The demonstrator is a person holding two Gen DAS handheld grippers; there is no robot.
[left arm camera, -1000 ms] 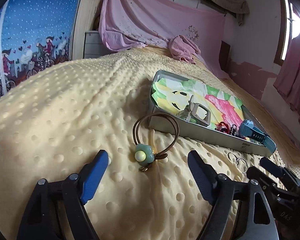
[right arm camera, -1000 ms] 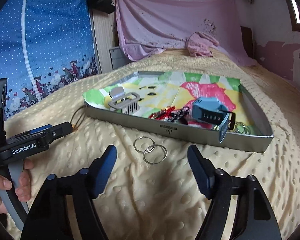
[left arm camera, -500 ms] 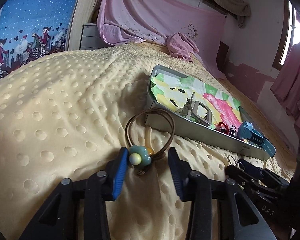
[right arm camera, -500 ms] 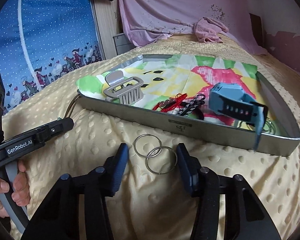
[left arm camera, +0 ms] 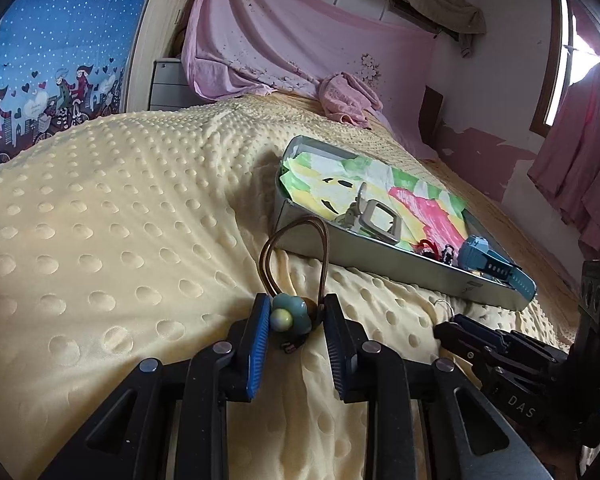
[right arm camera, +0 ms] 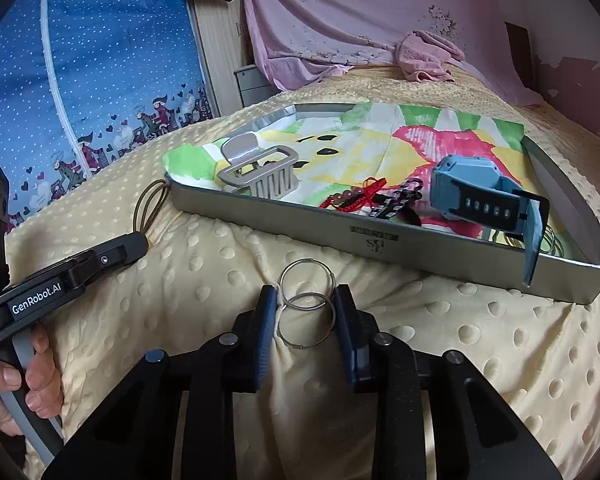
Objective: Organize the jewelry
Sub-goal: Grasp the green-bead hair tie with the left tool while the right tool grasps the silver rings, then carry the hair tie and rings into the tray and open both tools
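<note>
Left wrist view showed us that our left gripper point(left arm camera: 294, 322) had its fingers point(left arm camera: 260, 328) on both sides of the green flower charm of the brown hair tie point(left arm camera: 296, 256). The fingers were closing, and the pads looked to touch the charm or nearly so. We took the charm because it is the thickest part; the thin loop, standing toward 12 o'clock against the tray point(left arm camera: 380, 260) wall, would slip.

From the right wrist view, our right gripper point(right arm camera: 306, 314) straddled the two linked metal rings point(right arm camera: 307, 300) that lay flat on the yellow dotted bed cover point(right arm camera: 204, 264), just at 6 o'clock of the tray point(right arm camera: 420, 240). Its fingers point(right arm camera: 266, 324) were closing too, almost touching the nearer ring's edges; we could not tell if they pressed already. We pointed both tools downward so the pads could catch such flat things.

The tray already held a grey hair claw point(right arm camera: 260, 172), a red cord bracelet point(right arm camera: 356, 196) and a blue watch point(right arm camera: 484, 196) on a colourful cloth, so we judged these two pieces go there as well.
</note>
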